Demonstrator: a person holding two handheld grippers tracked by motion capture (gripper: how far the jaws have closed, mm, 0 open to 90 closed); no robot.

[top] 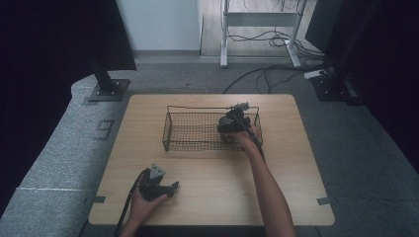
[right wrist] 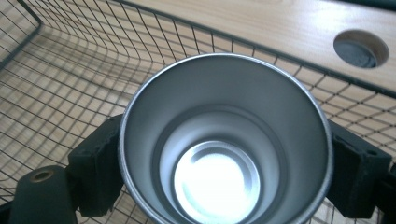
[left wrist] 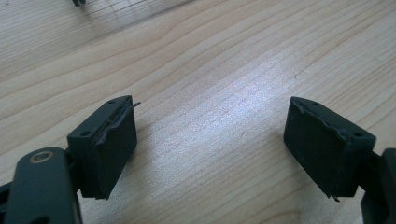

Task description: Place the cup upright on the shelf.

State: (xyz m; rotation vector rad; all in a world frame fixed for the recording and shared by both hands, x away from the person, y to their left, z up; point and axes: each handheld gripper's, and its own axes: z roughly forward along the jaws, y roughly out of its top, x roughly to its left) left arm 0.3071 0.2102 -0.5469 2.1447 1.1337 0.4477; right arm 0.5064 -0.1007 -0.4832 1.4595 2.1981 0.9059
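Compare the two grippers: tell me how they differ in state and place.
The left gripper is open with bare table between its jaws; the right gripper is shut on a metal cup. The left gripper rests near the table's front edge; the right gripper is inside the wire basket. Both have black jaws.

cup point(right wrist: 224, 140) base cut off below; basket point(right wrist: 70, 84) contact perhaps hidden.

Brushed metal cup point(right wrist: 224, 140), black wire basket point(right wrist: 56, 79), matt wood table point(left wrist: 224, 60).
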